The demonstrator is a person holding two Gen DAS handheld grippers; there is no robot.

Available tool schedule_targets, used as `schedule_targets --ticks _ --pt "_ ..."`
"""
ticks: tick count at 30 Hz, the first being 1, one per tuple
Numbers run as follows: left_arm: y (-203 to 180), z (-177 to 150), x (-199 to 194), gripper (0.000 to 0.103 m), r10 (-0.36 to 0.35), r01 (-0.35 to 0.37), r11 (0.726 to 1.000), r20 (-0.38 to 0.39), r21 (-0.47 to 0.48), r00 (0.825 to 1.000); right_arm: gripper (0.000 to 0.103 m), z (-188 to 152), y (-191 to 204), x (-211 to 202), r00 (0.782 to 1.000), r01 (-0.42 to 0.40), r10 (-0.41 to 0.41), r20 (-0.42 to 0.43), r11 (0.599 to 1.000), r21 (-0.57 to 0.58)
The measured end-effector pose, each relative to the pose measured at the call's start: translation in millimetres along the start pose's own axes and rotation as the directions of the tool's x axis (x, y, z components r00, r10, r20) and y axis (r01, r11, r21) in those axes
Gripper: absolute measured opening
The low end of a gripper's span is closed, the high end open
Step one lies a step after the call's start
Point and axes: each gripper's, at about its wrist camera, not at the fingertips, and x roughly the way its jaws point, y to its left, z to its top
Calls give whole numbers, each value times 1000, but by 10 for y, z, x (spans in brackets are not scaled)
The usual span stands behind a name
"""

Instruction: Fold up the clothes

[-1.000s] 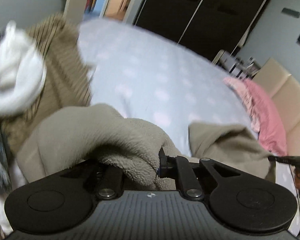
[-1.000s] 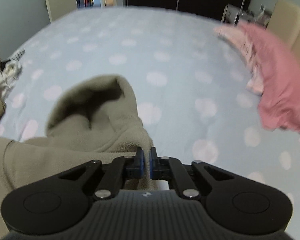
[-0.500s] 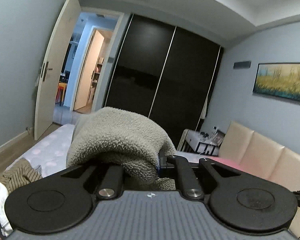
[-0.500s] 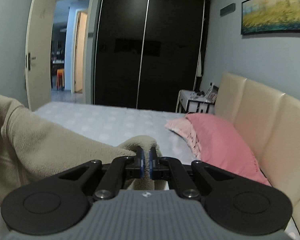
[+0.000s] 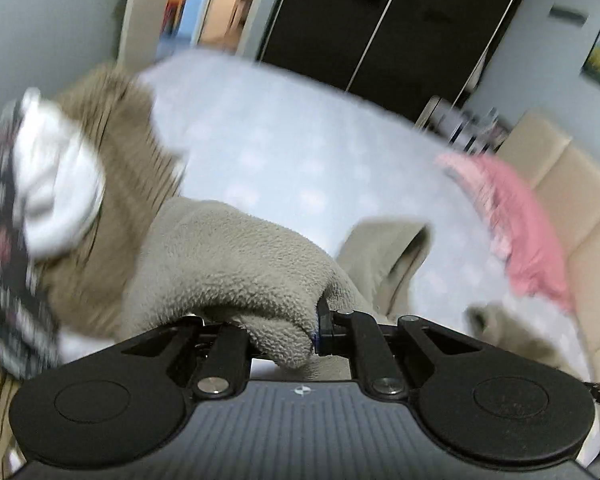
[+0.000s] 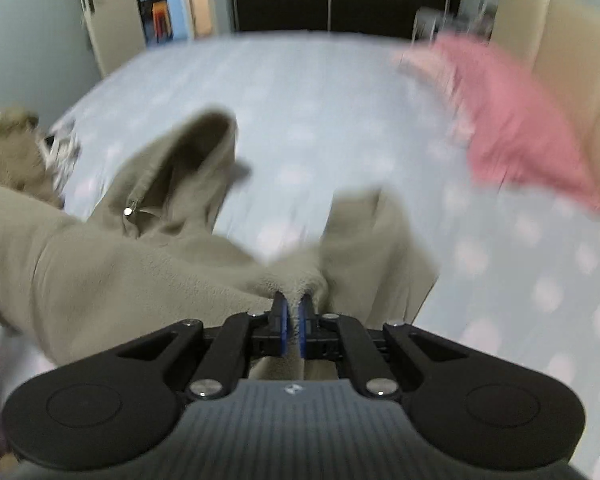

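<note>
Both views were blurred by motion; details at the edges could not be resolved.

Left wrist view: the left gripper (image 5: 296, 330) was clamped on a thick fold of a beige fleece garment (image 5: 236, 256), which bulged over the jaws at lower centre and hid the left finger. The garment's hood (image 5: 384, 252) lay open on the bed (image 5: 300, 140) at centre right of the frame. A pile of other clothes occupied the left of the frame: a striped tan item (image 5: 128, 152), a white item (image 5: 56, 184) on top of it, and a dark patterned item (image 5: 0, 240) at the far left edge. A pink pillow (image 5: 520, 224) lay at the right, against a cream headboard (image 5: 572, 184). Dark wardrobe doors (image 5: 380, 12) filled the upper centre.

Right wrist view: the right gripper (image 6: 291, 324) stood narrow, its blue pads (image 6: 284, 326) pinching a thin edge of the same fleece garment (image 6: 100, 264). The garment spread from the jaws across the lower left of the frame, resting on the dotted bed cover (image 6: 320, 100). The hood (image 6: 188, 168), with a metal snap visible near the neck opening, pointed toward upper centre. A sleeve or side panel (image 6: 372, 240) lay just right of the jaws; which one could not be determined. The pink pillow (image 6: 516, 128) sat at upper right.
</note>
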Motion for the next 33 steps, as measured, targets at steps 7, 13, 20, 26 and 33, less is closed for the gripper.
schedule_targets --ticks 7,13,20,26,33 --pt "311 -248 221 10 14 -17 999 -50 -45 999 6 -242 -26 347 996 -12 12 -86 1000 -3" --pt "274 -406 288 13 63 -60 998 -156 25 986 8 -425 13 546 977 -26 20 -213 999 -25" --pt "244 -619 100 23 54 -37 997 -285 63 957 26 -645 129 313 951 -61 29 -309 994 -95" --pt "26 -676 -217 37 28 21 989 -331 145 943 31 -496 164 -79 964 -38 -6 -267 987 -158" --pt "-275 -405 -461 42 -41 95 979 -284 180 958 35 -26 267 -87 988 -44 18 -152 984 -172"
